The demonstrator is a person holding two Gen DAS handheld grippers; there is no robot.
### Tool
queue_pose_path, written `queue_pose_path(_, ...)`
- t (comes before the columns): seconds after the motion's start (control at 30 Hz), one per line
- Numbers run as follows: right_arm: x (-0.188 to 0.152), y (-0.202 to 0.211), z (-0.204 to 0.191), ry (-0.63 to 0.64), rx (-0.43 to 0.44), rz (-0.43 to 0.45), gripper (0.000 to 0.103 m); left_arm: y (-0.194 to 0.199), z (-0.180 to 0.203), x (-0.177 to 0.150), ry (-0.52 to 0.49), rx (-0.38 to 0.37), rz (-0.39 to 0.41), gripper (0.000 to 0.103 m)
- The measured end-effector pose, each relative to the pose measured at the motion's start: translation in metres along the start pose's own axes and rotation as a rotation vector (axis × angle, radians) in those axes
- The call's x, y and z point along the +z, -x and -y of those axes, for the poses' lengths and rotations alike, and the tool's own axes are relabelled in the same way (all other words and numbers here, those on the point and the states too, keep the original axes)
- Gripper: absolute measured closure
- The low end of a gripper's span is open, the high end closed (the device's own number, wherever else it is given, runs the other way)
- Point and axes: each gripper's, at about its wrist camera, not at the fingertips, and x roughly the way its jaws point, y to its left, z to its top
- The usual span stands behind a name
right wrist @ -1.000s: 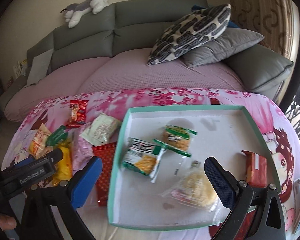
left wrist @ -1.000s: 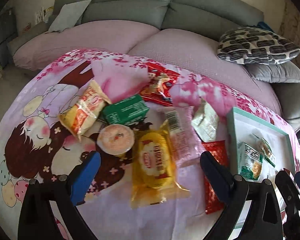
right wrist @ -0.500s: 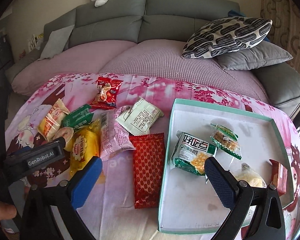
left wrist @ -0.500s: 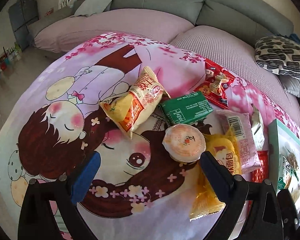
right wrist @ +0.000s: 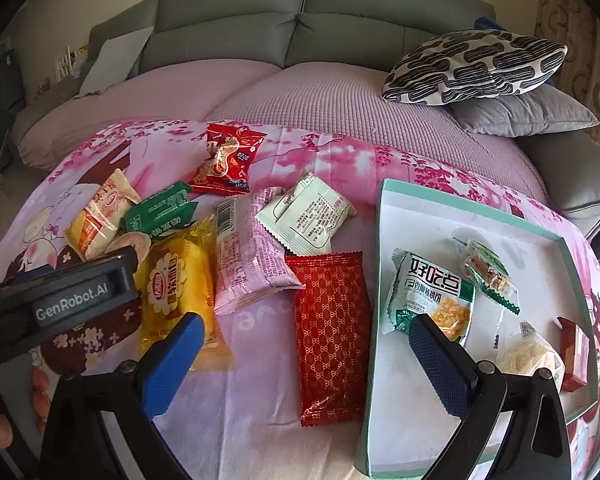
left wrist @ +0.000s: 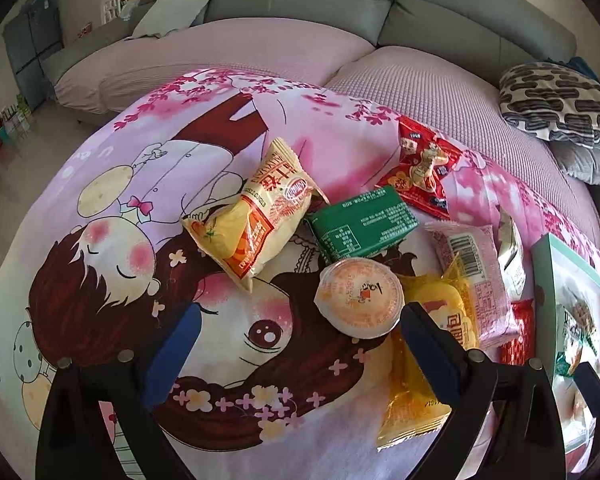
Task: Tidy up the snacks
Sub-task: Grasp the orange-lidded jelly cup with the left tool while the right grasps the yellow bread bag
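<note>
Loose snacks lie on a pink cartoon blanket [left wrist: 180, 184]. My left gripper [left wrist: 296, 332] is open and empty, just in front of a round jelly cup [left wrist: 358, 298], which sits by its right finger. Beyond lie an orange-yellow chip bag [left wrist: 260, 220], a green pack [left wrist: 360, 224], a red peanut pack [left wrist: 420, 168], a yellow bread pack [left wrist: 432, 352] and a pink pack [left wrist: 476, 272]. My right gripper [right wrist: 304, 332] hangs open over a red patterned pack [right wrist: 332, 332], left of the teal-rimmed tray [right wrist: 384, 240]. The tray holds a green-white pack [right wrist: 432, 292] and several other snacks.
A white pack [right wrist: 308, 220] lies behind the red patterned one. The left gripper's black housing [right wrist: 72, 300] fills the left of the right wrist view, with a hand below it. A grey sofa [right wrist: 300, 28] with a patterned cushion [right wrist: 476, 64] stands behind. The floor drops off left [left wrist: 4, 168].
Both views swung left: the left gripper went from over the yellow bread pack toward the jelly cup, and the right gripper moved from over the tray to the red patterned pack. Both stayed open.
</note>
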Motion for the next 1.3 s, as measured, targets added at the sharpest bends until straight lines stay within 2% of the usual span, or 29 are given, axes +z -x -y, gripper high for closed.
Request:
queue_pose_path(0.23, -0.003, -0.003, 0.015, -0.127, 0.044, -0.008, 0.0, -0.005, -0.011, -0.006, -0.018, -0.049, -0.015, 0.003)
queue_pose_path(0.4, -0.004, 0.001, 0.019, -0.159, 0.041, 0.013, 0.0, -0.005, -0.022, -0.008, -0.004, -0.09, -0.018, 0.003)
queue_pose_path(0.67, -0.001, 0.008, -0.009, -0.061, 0.082, 0.08, 0.0, 0.003, -0.034, -0.003, 0.007, -0.091, 0.017, 0.003)
queue_pose_path(0.83, -0.002, -0.004, -0.031, -0.005, 0.107, 0.063, 0.002, 0.003, -0.044, 0.004, 0.025, -0.073, 0.034, 0.003)
queue_pose_path(0.93, -0.003, -0.009, -0.041, 0.014, 0.116, 0.058, 0.007, 0.001, -0.045, 0.006, 0.025, -0.056, 0.048, 0.003)
queue_pose_path(1.13, -0.004, -0.014, -0.059, 0.06, 0.117, 0.061, 0.012, -0.001, -0.043, 0.01, 0.011, -0.091, 0.082, 0.003)
queue_pose_path(1.2, -0.005, -0.017, -0.065, 0.077, 0.112, 0.061, 0.02, 0.0, -0.04, 0.01, -0.009, -0.101, 0.076, 0.003)
queue_pose_path(1.3, -0.006, -0.022, -0.071, 0.1, 0.103, 0.049, 0.026, 0.0, -0.039, 0.01, -0.001, -0.122, 0.08, 0.003)
